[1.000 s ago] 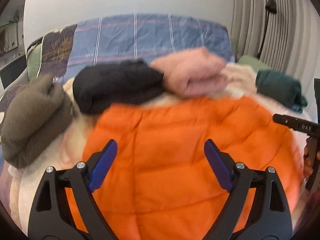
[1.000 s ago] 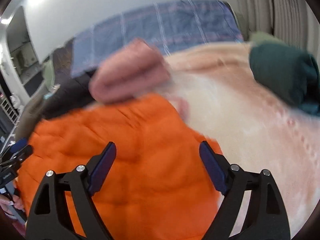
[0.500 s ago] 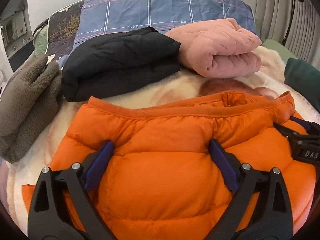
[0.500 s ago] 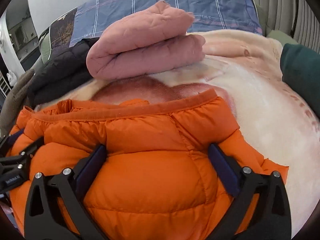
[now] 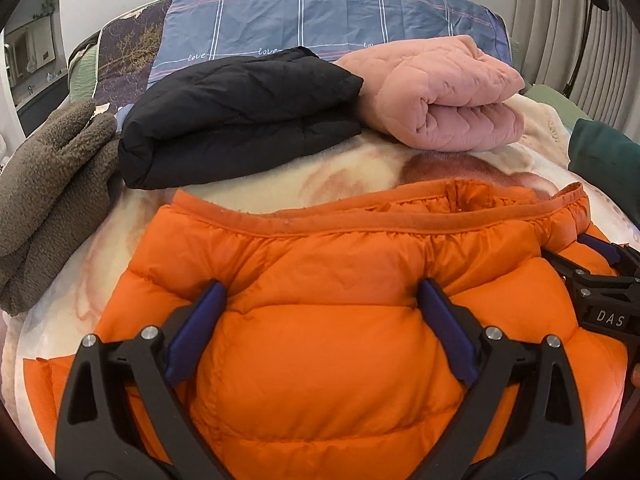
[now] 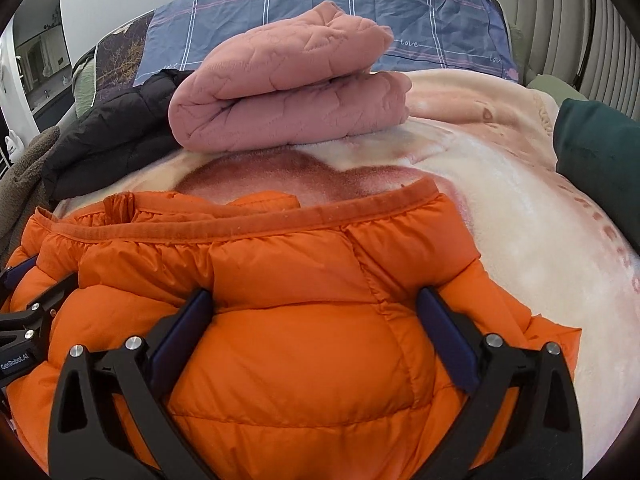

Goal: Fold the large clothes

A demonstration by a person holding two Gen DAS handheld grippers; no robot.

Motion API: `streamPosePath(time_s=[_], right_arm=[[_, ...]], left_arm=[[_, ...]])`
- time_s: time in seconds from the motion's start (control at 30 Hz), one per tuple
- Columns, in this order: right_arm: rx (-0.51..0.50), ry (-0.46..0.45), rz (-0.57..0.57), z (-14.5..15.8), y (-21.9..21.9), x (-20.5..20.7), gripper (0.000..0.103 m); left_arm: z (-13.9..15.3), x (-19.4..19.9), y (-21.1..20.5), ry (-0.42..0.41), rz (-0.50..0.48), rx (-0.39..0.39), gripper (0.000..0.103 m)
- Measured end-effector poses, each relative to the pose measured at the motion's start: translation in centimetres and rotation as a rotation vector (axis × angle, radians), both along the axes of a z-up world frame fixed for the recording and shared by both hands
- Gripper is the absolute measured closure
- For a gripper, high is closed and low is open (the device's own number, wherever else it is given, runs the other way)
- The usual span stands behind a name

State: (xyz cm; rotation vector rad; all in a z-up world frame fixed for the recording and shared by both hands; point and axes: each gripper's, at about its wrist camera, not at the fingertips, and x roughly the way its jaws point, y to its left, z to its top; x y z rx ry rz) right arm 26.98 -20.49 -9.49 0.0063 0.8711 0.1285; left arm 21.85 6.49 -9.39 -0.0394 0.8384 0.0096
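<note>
An orange puffer jacket point(image 5: 320, 280) lies on a cream blanket point(image 5: 280, 184), its ribbed hem point(image 5: 360, 228) toward the far side. My left gripper point(image 5: 320, 300) is open, its blue pads pressed down into the jacket's left part with padding bulging between them. My right gripper point(image 6: 316, 308) is open the same way on the jacket's right part point(image 6: 304, 280). The right gripper also shows at the right edge of the left wrist view point(image 5: 600, 276), and the left gripper at the left edge of the right wrist view point(image 6: 24, 300).
Folded garments lie beyond the jacket: a grey-brown fleece point(image 5: 44, 184), a black jacket point(image 5: 236, 120) and a pink quilted jacket point(image 5: 448, 92), with a dark green one point(image 6: 596, 152) at the right. A blue checked pillow point(image 5: 320, 16) lies at the back.
Both grippers came down from above the jacket and now press into it. The jacket's far part has been folded toward me, so the hem now faces away.
</note>
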Motion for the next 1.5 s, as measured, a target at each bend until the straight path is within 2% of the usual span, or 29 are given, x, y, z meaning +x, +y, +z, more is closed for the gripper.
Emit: streamPosePath(time_s=[0.4, 0.7, 0.8, 0.87, 0.93, 1.03, 1.1, 1.17, 1.27, 1.5], right_arm=[[-0.009, -0.012, -0.005, -0.4, 0.2, 0.1, 0.001], [-0.02, -0.019, -0.004, -0.5, 0.3, 0.2, 0.001], [-0.015, -0.002, 0.02, 0.1, 0.1, -0.1, 0.001], [-0.027, 0.003, 0.016, 1.2, -0.2, -1.2, 0.002], [0.016, -0.027, 0.015, 2.6, -0.7, -3.1, 0.002], [0.066, -0.029, 0.009, 4.0, -0.9, -6.0, 0.001], [0.067, -0.025, 0.021, 3.7, -0.5, -7.3, 0.001], [0.02, -0.041, 0.025, 2.0, 0.1, -8.0, 0.001], [0.027, -0.081, 0.017, 0.6, 0.2, -8.4, 0.001], [-0.042, -0.096, -0.001, 0.1, 1.0, -7.9, 0.001]], left_arm=[[-0.6, 0.4, 0.2, 0.019, -0.003, -0.015, 0.003], [-0.7, 0.4, -0.1, 0.013, 0.015, 0.016, 0.002], [-0.1, -0.2, 0.2, 0.002, 0.019, 0.02, 0.002], [1.2, -1.3, 0.2, -0.009, 0.029, 0.049, 0.003], [3.0, -3.8, 0.2, -0.074, -0.017, 0.022, 0.004], [4.2, -6.3, -0.3, -0.079, -0.047, 0.02, 0.003], [3.9, -7.3, -1.1, -0.07, -0.065, 0.06, 0.002], [2.4, -7.9, -1.6, -0.057, -0.07, 0.103, 0.002], [0.6, -7.9, -0.6, -0.044, -0.049, 0.017, 0.002], [-0.1, -7.5, -1.2, -0.039, -0.036, 0.07, 0.002]])
